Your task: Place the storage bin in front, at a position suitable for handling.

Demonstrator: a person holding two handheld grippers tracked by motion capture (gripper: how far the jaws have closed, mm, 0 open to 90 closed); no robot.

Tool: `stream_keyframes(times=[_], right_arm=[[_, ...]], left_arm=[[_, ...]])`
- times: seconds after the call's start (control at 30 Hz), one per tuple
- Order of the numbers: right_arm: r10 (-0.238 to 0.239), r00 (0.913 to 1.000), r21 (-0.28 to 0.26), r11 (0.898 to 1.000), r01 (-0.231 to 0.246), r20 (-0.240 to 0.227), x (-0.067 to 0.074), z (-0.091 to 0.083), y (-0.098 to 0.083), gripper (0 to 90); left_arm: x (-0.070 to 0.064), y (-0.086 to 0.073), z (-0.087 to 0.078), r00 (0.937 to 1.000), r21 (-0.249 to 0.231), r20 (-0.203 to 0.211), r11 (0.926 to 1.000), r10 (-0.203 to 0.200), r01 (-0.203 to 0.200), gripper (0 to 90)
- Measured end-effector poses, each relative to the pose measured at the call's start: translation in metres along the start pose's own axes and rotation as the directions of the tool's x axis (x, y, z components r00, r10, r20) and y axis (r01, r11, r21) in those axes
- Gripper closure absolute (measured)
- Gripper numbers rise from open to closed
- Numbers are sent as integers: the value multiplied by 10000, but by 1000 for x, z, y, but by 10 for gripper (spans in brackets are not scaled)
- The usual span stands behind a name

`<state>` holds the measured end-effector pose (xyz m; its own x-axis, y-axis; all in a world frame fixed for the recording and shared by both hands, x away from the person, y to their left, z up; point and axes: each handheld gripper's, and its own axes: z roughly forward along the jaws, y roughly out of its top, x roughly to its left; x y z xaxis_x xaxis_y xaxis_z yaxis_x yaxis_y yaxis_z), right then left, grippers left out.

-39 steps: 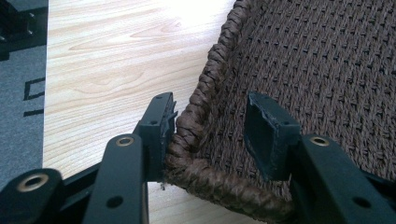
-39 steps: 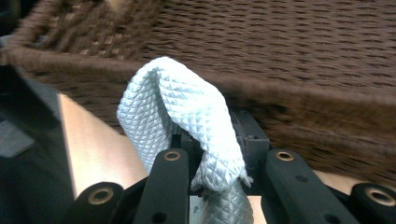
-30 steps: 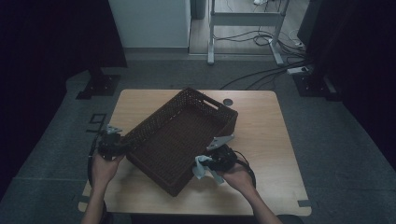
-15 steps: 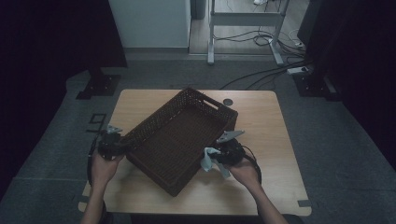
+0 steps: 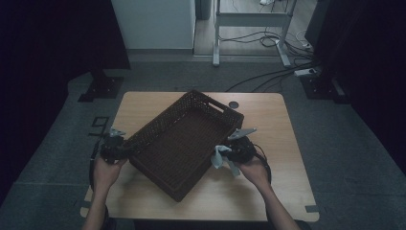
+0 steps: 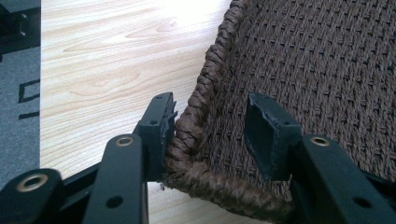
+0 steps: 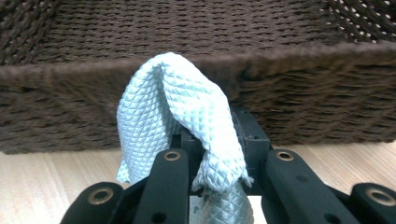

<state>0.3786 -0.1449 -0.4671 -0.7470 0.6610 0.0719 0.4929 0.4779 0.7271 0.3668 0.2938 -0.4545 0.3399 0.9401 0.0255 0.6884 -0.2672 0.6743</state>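
Dark woven basket (image 5: pixel 184 141) set askew at centre frame on the pale wooden table (image 5: pixel 268 196). Left gripper (image 5: pixel 113 148) at middle left, jaws apart astride the braided rim (image 6: pixel 196 116) at a corner, one pad touching its outer side, the other clear of the inner weave. Right gripper (image 5: pixel 230 154) at the basket's right wall, clamped on a pale blue waffle cloth (image 7: pixel 182 116), drooped before the wall.
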Motion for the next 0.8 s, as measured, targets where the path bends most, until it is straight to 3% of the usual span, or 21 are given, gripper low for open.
stream_keyframes(times=[0.53, 0.8], right_arm=[[629, 9962, -174, 9979, -620, 604, -40, -3, -1, 757], [647, 9939, -183, 9978, -633, 888, -57, -2, 4, 756]], left_arm=[[2, 2, 2, 9999, 6, -68, 10000, 85, -85, 539], [3, 2, 3, 9999, -5, -111, 9999, 105, -105, 541]])
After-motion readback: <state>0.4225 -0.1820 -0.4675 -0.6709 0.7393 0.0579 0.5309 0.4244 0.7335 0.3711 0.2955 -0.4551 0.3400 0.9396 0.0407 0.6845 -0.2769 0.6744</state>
